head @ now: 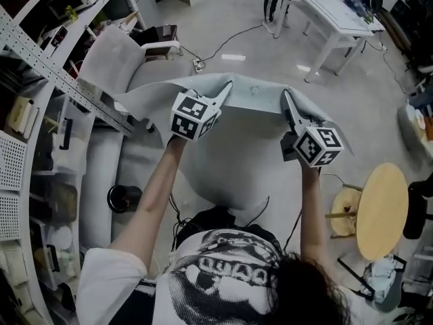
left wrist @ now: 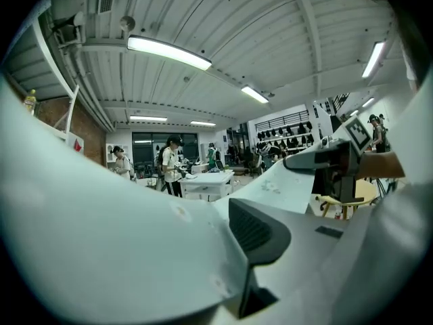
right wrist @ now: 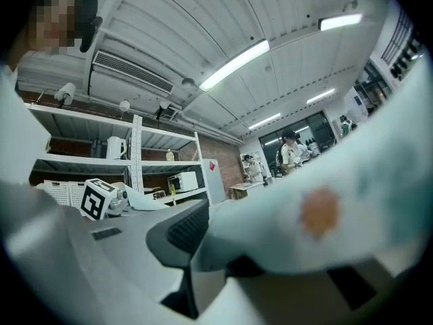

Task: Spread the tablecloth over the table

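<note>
Shelves [head: 40,114] line the left edge of the head view. The left claw [head: 225,89] is closed on the top edge of the cloth [head: 237,154]. Its own view shows the fabric draped over one jaw and pinched against the dark ribbed pad of the other. The cloth's top edge runs taut from this claw to the right claw [head: 286,99], and the rest hangs down in front of the person. The right claw is likewise clamped on the top edge, and fabric with an orange spot [right wrist: 318,212] covers one jaw. Both claws sit at about the same height, apart from each other. Each cube [head: 193,116] carries black-and-white square markers without letters. The shirt [head: 230,269] print cannot be read. Open floor [head: 223,26] lies beyond the cloth. A white bench [head: 335,9] stands well apart at upper right, and a round stool [head: 380,208] stands at right.
</note>
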Motion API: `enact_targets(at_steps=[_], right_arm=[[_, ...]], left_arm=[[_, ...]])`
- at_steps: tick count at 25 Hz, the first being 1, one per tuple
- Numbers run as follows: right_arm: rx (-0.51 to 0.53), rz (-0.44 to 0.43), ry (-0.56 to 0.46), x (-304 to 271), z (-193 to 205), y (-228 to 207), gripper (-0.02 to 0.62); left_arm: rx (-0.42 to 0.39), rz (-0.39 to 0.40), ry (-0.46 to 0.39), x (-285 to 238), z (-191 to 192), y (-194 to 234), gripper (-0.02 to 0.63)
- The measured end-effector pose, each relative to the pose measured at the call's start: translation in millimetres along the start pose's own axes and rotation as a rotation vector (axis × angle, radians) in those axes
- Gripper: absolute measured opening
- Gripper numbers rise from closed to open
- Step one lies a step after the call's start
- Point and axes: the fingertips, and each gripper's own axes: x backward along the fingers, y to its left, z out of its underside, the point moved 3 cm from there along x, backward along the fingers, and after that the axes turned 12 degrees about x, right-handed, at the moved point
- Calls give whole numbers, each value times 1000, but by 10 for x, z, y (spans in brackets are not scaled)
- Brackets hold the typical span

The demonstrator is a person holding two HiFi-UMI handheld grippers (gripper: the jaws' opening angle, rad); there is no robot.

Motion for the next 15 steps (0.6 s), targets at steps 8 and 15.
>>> enact_targets(at_steps=[8,15], right_arm=[[48,10,-55,-546,-592,-426,74],[133,28,-108,-892,-1229,-783,75]], left_arm=[[-30,43,-54,-522,-704,361,109],[-95,51,-122,-867,-1490,531,110]])
